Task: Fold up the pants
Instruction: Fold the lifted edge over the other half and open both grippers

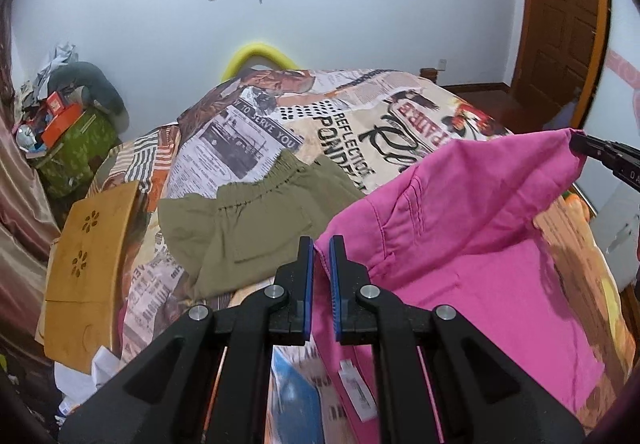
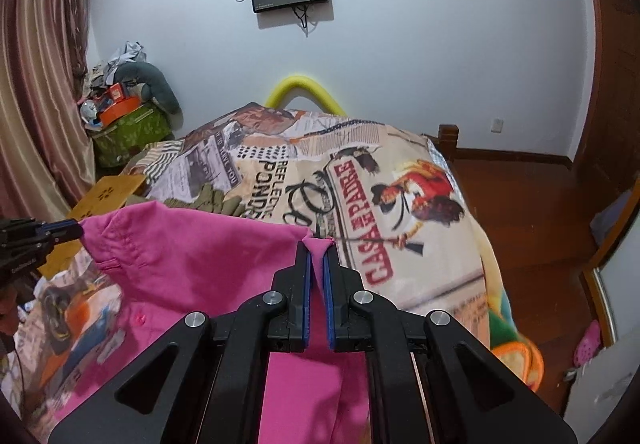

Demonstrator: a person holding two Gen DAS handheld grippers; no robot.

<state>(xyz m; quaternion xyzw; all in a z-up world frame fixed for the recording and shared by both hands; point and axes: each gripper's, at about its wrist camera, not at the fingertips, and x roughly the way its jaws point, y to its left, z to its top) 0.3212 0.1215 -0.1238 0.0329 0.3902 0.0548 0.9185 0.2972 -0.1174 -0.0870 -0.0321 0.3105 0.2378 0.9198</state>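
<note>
Pink pants (image 1: 460, 212) hang stretched left to right above the printed bedspread (image 2: 400, 172), waist edge uppermost and long axis running between the grippers. Left gripper (image 1: 321, 244): fingers clamped on the left waist corner. Right gripper (image 2: 316, 248): fingers pinching the right corner. Olive shorts (image 1: 240, 228) lie far left on the bed.

The bedspread (image 2: 400, 172) reads "CASA DE PADRE", "REFLECTION", "PONDE…" cut off by clothing, and "TO SERVE YOU" on a newspaper patch

Black linkage arms, silver pivot screws, blue-padded fingers (image 1: 307, 276).
</note>
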